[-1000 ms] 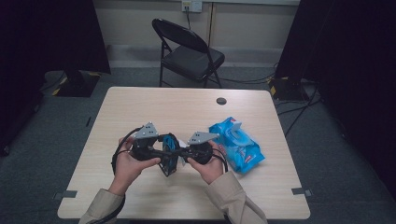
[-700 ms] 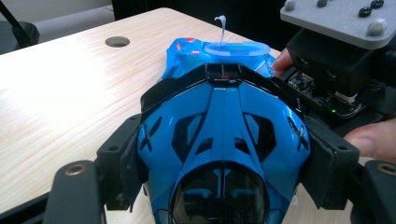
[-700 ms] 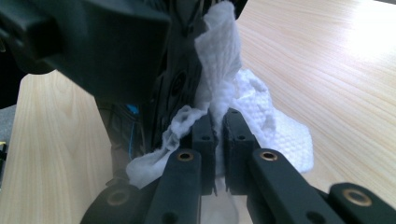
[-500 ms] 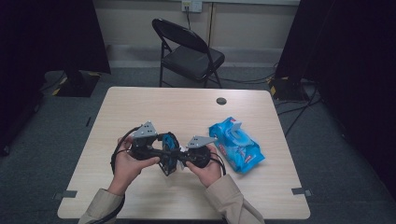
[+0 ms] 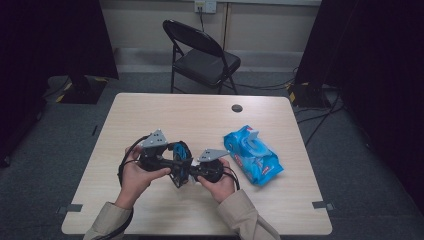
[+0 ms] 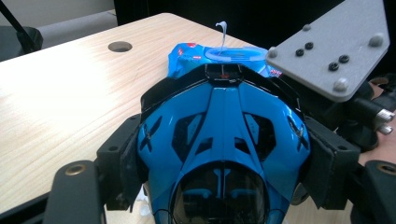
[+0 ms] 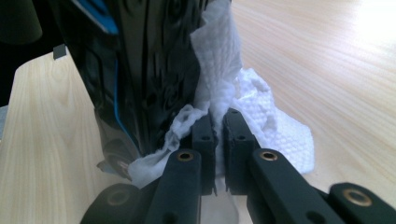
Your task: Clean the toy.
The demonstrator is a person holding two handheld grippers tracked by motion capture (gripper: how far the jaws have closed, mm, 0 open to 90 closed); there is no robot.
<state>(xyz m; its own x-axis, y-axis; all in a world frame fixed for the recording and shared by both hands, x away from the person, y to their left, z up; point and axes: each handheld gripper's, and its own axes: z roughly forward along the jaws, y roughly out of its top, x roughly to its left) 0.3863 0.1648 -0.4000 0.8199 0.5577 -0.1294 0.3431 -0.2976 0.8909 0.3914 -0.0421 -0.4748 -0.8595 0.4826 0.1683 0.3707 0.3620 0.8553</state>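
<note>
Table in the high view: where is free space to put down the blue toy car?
The table is bare across the far half, between the round hole and the left edge, and along the near edge. The middle is crowded: both claws, the blue toy car, and the wipes pack at right.

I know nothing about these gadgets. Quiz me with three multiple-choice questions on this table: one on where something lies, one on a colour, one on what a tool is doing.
1. Where does the wipes pack lie on the table?
A. right of both hands
B. left of both hands
C. on the chair

2. What colour is the toy car held in the left gripper?
A. red
B. blue and black
C. yellow

3. What are the right gripper jaws doing?
A. standing wide open
B. pinching a white wipe
C. holding a cup

Answers: 1 A, the high view shows the pack beyond the right hand; 2 B, the left gripper view shows its blue body; 3 B, the right gripper view shows the jaws shut on the wipe.
</note>
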